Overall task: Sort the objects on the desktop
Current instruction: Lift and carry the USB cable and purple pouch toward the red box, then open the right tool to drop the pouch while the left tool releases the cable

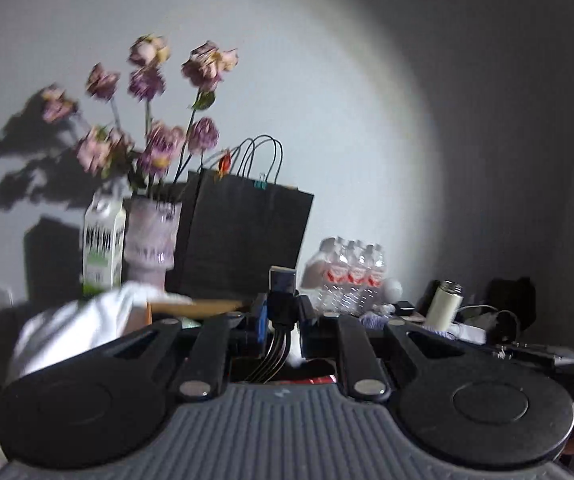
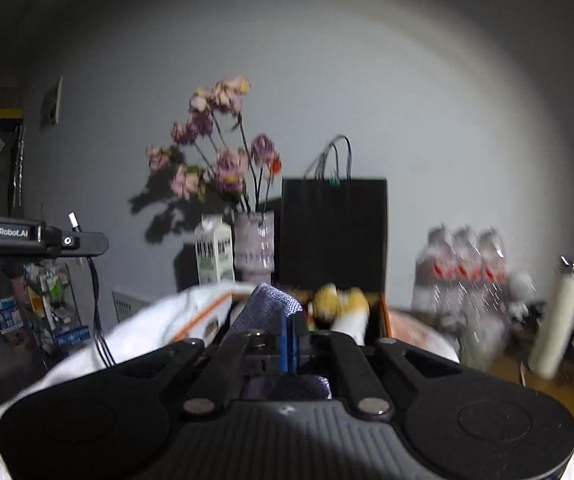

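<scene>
My left gripper (image 1: 283,312) is shut on a small black adapter with a silver-blue plug end (image 1: 283,280) and thin dark cables (image 1: 275,356) hanging below it. In the right wrist view the left gripper (image 2: 73,240) shows at the far left, held by a hand, the plug tip (image 2: 73,221) sticking up. My right gripper (image 2: 290,340) is shut on a grey-purple fabric pouch (image 2: 271,304), held above the desk. A white bag with an orange stripe (image 2: 191,312) lies below and left of it.
At the back stand a vase of dried pink flowers (image 1: 151,236), a milk carton (image 1: 103,248), a black paper bag (image 1: 243,236), a pack of water bottles (image 1: 347,272) and a white thermos (image 1: 445,304). A yellow-and-white toy (image 2: 341,304) sits behind the pouch.
</scene>
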Demonstrator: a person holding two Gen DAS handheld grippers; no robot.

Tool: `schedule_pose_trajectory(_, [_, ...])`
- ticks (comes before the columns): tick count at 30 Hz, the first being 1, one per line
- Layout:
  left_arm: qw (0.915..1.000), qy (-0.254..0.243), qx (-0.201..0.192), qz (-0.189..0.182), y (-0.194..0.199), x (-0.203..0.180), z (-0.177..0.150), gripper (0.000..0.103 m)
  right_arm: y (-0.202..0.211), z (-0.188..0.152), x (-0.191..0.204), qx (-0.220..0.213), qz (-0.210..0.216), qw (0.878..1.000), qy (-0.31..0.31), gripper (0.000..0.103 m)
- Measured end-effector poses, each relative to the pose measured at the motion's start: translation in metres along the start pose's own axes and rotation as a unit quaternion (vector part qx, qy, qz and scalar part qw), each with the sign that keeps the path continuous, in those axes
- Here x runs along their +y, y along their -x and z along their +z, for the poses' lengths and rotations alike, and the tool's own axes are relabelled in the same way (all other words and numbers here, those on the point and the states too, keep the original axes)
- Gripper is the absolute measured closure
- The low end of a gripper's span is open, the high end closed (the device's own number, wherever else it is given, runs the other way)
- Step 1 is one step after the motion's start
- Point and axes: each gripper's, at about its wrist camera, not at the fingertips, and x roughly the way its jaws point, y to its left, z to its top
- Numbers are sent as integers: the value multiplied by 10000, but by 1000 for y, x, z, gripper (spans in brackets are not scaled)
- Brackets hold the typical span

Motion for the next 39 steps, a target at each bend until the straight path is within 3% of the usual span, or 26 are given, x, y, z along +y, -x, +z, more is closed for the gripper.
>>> schedule_pose_trajectory(5, [9980, 419, 389, 270, -95, 20, 43, 88, -102, 43, -19, 383, 187, 9987, -276, 101])
schedule_pose_trajectory(7, [9959, 571, 628, 306, -137, 32, 47, 88, -147, 44, -23, 568, 198, 9974, -390, 101])
schedule_pose_trajectory(9, [9901, 796, 1000, 581, -183, 47, 38, 88, -198, 33, -31, 951, 152, 9927, -731, 101])
schedule_pose_trajectory(12, [9789, 666, 1705, 908, -254, 69, 8, 88, -264, -3, -37, 1706, -160, 9790, -1102, 101])
schedule_pose_trajectory(14, [9713, 291, 2096, 1086, -287, 74, -20, 88, -299, -30, -35, 2269, -360, 9672, -1086, 101])
schedule_pose_trajectory(16, [9645, -364, 2322, 1205, -301, 69, -44, 81, -321, -52, -29, 2810, -358, 9544, -940, 97])
schedule_pose_trajectory(17, [9623, -509, 2369, 1232, -303, 67, -52, 67, -329, -61, -26, 3071, -266, 9472, -881, 94])
schedule_pose_trajectory(18, [9624, -535, 2388, 1184, -302, 68, -57, 45, -334, -66, -22, 3218, -196, 9434, -781, 90])
schedule_pose_trajectory(20, [9638, -369, 2404, 1093, -300, 74, -57, 18, -330, -63, -17, 3091, -67, 9489, -631, 67])
schedule_pose_trajectory(21, [9637, -285, 2407, 1118, -298, 77, -54, 17, -328, -58, -17, 3065, -98, 9497, -632, 44])
schedule_pose_trajectory(22, [9628, -251, 2442, 1131, -296, 77, -50, 17, -326, -50, -19, 2964, -201, 9528, -629, 33])
schedule_pose_trajectory(24, [9582, -237, 2541, 1292, -293, 78, -39, 6, -317, -35, -21, 2790, -398, 9580, -538, 32])
schedule_pose_trajectory(27, [9592, -128, 2401, 1485, -279, 78, -20, 0, -308, -13, -27, 2769, -478, 9586, -462, 30])
schedule_pose_trajectory(29, [9607, 33, 2365, 1455, -266, 79, -12, 0, -295, -5, -34, 2806, -474, 9576, -448, 24])
schedule_pose_trajectory(32, [9564, 199, 2494, 1510, -250, 78, -12, 0, -276, 5, -42, 2650, -618, 9610, -495, 20])
schedule_pose_trajectory(36, [9505, 5, 2599, 1705, -227, 71, -19, 0, -249, 5, -52, 2601, -620, 9611, -695, 19])
schedule_pose_trajectory(39, [9559, 43, 2493, 1553, -198, 67, -25, 0, -220, 6, -51, 2410, -660, 9661, -653, 19])
